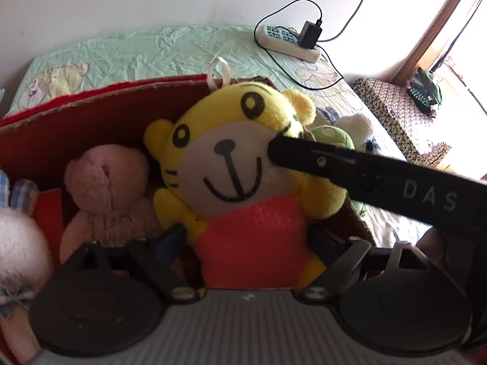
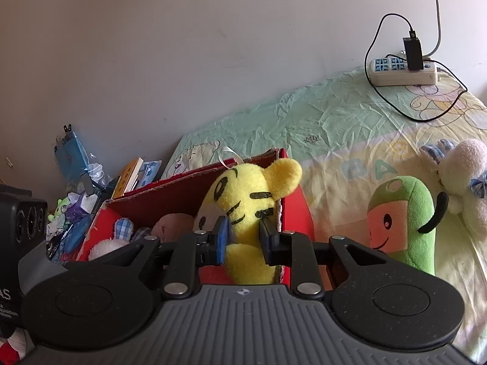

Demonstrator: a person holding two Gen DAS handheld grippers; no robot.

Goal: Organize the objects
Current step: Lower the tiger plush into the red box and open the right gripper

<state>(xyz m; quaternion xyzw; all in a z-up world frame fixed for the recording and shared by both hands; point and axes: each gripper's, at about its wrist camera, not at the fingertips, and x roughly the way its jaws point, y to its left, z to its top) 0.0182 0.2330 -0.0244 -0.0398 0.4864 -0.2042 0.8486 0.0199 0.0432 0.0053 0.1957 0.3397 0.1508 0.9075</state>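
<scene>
A: Right tongs (image 2: pixel 243 238)?
B: Clamped on yellow tiger plush (image 2: pixel 243 203), frame centre, over the red box (image 2: pixel 293 213).
A: Left tongs (image 1: pixel 252 240)?
B: Wide, flanking its orange body, seemingly not gripping.

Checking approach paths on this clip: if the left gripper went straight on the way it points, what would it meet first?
Most likely the yellow tiger plush. Its red body sits between the open fingers of the left gripper, dead ahead. The right gripper already holds its head from the side. Behind it is the red box wall.
</scene>
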